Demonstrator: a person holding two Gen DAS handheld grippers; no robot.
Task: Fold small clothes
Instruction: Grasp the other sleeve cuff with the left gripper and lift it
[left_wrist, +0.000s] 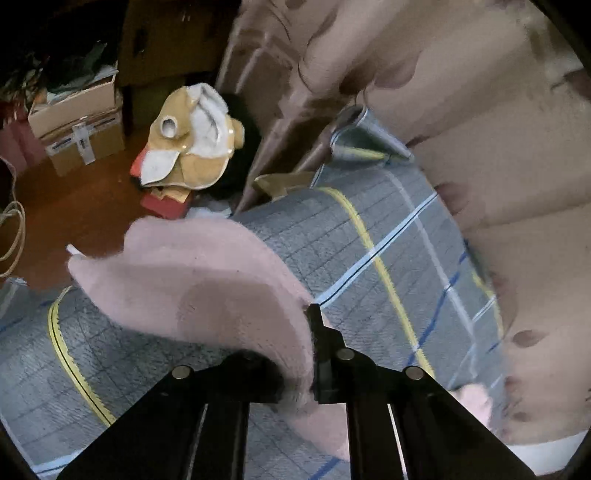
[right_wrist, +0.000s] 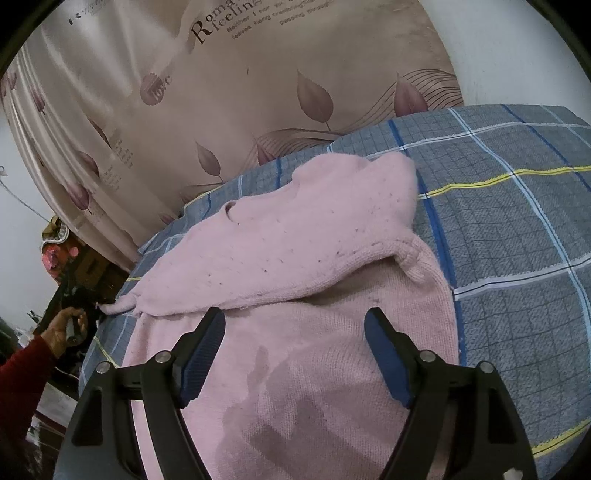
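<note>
While the left hand-held gripper (left_wrist: 314, 354) pinches a pink knit sweater (right_wrist: 295, 266) sleeve | sweater lies on plaid bed cover (right_wrist: 517, 229) | right hand-held gripper (right_wrist: 295, 354) gapes empty above the hem | carry sleeve toward 3 o'clock, keep it taut.

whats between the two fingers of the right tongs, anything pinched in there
Nothing pinched. In the right wrist view the right tongs stand open over the pink sweater, which lies on the plaid blanket; only flat knit shows in the gap.
</note>
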